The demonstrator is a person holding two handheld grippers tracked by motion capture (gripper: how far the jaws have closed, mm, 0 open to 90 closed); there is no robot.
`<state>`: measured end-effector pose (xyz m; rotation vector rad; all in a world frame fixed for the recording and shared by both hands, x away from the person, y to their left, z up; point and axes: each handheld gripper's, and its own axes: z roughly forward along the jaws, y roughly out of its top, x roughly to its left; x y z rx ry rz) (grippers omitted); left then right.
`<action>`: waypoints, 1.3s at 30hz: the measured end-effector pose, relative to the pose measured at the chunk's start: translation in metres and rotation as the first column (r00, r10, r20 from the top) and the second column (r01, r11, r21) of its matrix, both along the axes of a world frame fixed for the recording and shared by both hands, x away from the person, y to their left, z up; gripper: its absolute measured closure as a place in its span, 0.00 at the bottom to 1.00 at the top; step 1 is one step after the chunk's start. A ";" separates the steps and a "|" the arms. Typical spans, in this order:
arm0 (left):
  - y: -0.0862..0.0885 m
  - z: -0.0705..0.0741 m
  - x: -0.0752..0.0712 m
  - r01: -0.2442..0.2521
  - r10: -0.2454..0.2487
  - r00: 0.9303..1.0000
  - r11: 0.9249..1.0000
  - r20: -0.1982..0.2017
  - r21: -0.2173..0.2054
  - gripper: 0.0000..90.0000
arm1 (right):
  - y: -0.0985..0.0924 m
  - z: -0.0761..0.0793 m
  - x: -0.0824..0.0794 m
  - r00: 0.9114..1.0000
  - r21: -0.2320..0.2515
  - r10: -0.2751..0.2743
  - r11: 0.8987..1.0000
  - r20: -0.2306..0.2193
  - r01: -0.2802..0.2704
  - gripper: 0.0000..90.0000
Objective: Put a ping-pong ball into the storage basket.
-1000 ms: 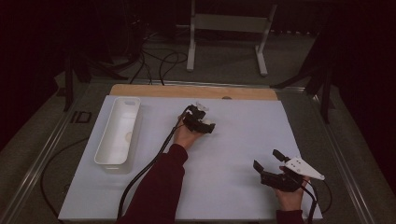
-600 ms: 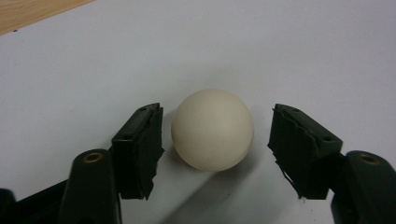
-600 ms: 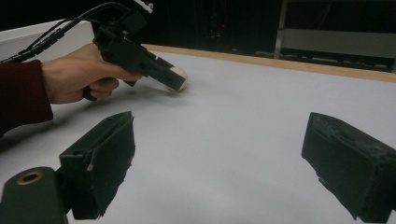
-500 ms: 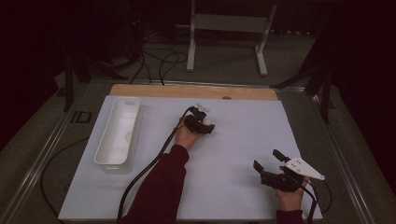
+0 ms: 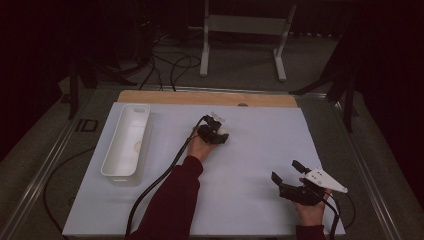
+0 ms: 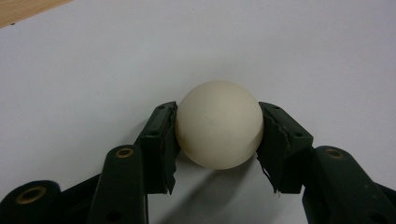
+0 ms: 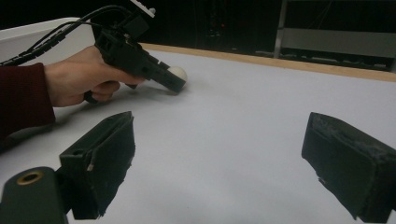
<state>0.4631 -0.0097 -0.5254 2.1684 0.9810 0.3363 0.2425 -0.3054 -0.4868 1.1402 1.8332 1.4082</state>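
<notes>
Your left gripper's [image 6: 219,126] fingers have just closed and now pinch the ball [image 6: 218,124] between them on the table [image 5: 250,150], right gripper's [image 5: 286,174] fingers spread and idle, lifting and placing yet to come.

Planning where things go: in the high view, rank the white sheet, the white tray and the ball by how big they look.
1. White sheet
2. White tray
3. Ball, a small pale spot at the left tongs, which are shut on it.

High view down over the whole table [image 5: 260,150]; claw-mounted views low, close, sharing its white sheet.
</notes>
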 end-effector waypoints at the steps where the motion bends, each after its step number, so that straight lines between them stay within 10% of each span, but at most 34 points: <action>1: 0.000 0.000 0.000 0.000 0.000 1.000 1.000 0.001 0.000 0.57 | 0.000 0.000 0.000 1.000 0.000 0.000 1.000 0.000 0.000 0.10; 39: 0.008 0.054 -0.028 0.058 -0.057 0.997 0.998 0.051 -0.022 0.57 | 0.000 0.000 0.000 1.000 -0.004 0.001 1.000 -0.001 -0.001 0.10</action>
